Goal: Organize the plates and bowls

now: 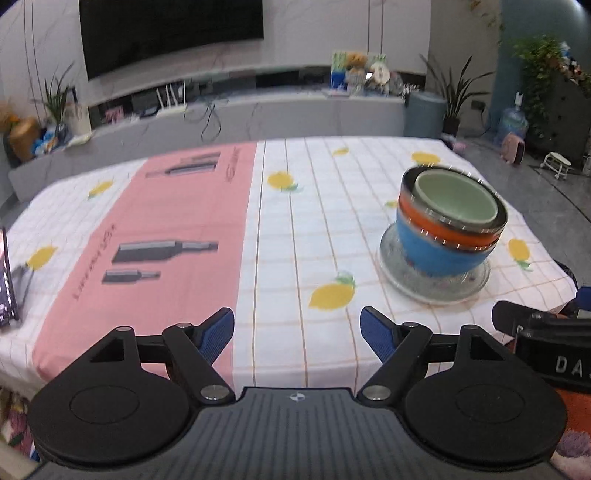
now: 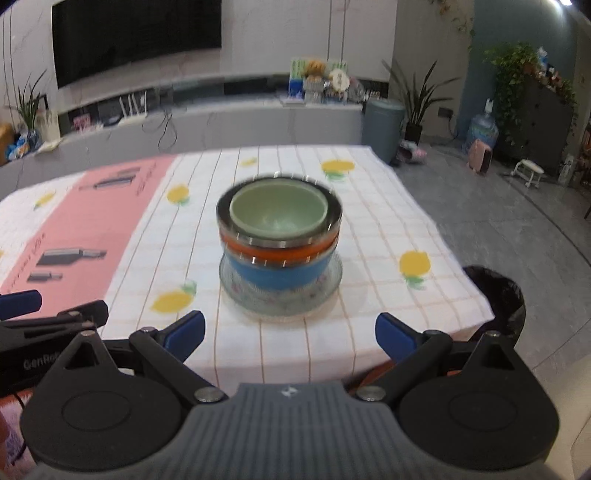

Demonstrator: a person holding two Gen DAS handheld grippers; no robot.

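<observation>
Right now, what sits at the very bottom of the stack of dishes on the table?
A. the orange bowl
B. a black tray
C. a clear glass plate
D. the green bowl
C: in the right wrist view the blue bowl stands on a clear glass plate, with the orange bowl and the green bowl nested above it.

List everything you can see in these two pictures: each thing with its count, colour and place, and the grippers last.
Green bowl: one, pale green, top of the nested stack.
Orange bowl: one, orange with steel rim, under the green bowl.
Blue bowl: one, blue, lowest bowl.
Glass plate: one, clear, under the stack.
Tablecloth: one, white check with lemons, covering the table.
Pink mat: one, pink, left on the cloth.
Screen: one, black, back wall.
Left gripper: open, empty, near edge.
Right gripper: open, empty, facing the stack.
</observation>
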